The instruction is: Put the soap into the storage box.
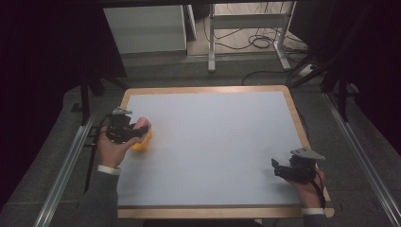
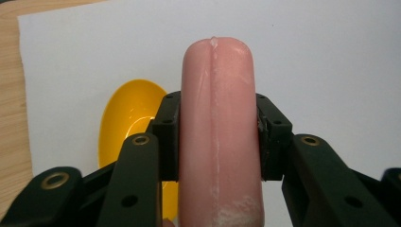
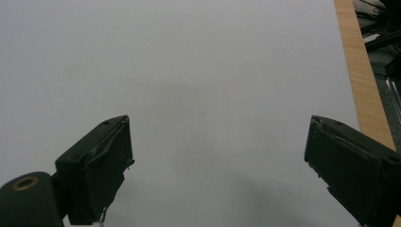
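My left gripper jaws clamp a pink sausage at the frame's centre, its long axis running straight ahead, rounded tip pointing to the top edge, above a yellow bowl. My right gripper jaws stand spread.

— Any writing, label or number you can read anywhere?
— None; the pink sausage is plain; the yellow bowl is bare; the white table sheet carries no print, no brand, no sign.
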Demonstrator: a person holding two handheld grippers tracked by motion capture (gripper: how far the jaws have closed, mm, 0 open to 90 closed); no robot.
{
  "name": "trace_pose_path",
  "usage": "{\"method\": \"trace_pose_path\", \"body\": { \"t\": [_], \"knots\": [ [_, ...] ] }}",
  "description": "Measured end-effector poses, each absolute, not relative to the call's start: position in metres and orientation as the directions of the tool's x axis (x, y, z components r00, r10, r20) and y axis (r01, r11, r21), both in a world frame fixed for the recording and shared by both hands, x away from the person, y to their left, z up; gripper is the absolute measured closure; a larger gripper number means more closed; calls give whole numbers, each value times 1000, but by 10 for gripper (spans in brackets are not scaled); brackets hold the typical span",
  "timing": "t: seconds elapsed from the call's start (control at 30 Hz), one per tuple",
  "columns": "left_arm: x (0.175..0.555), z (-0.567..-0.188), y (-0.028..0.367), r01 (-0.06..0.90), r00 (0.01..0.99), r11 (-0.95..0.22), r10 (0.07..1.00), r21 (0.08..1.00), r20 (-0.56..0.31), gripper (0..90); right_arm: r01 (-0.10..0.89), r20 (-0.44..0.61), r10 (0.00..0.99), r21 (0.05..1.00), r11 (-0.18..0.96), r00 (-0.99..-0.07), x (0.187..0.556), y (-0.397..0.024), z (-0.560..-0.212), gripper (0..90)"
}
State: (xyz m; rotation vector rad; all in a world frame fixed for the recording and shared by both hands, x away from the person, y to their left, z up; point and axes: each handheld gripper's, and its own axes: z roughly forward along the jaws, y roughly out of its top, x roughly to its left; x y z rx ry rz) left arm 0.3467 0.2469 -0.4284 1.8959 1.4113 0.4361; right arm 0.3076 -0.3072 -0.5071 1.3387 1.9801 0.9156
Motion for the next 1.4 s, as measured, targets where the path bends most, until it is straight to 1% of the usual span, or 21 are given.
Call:
{"method": "trace_pose_path", "body": {
  "t": [0.73, 1.4],
  "knots": [
    [359, -442, 265, 717, 276, -104, 950, 689, -144, 601, 547, -87, 939, 794, 267, -333, 307, -308, -507, 83],
    [380, -476, 263, 774, 238, -110, 963, 623, -126, 601, 551, -86, 941, 791, 265, -328, 308, -308, -509, 83]
  ]
}}
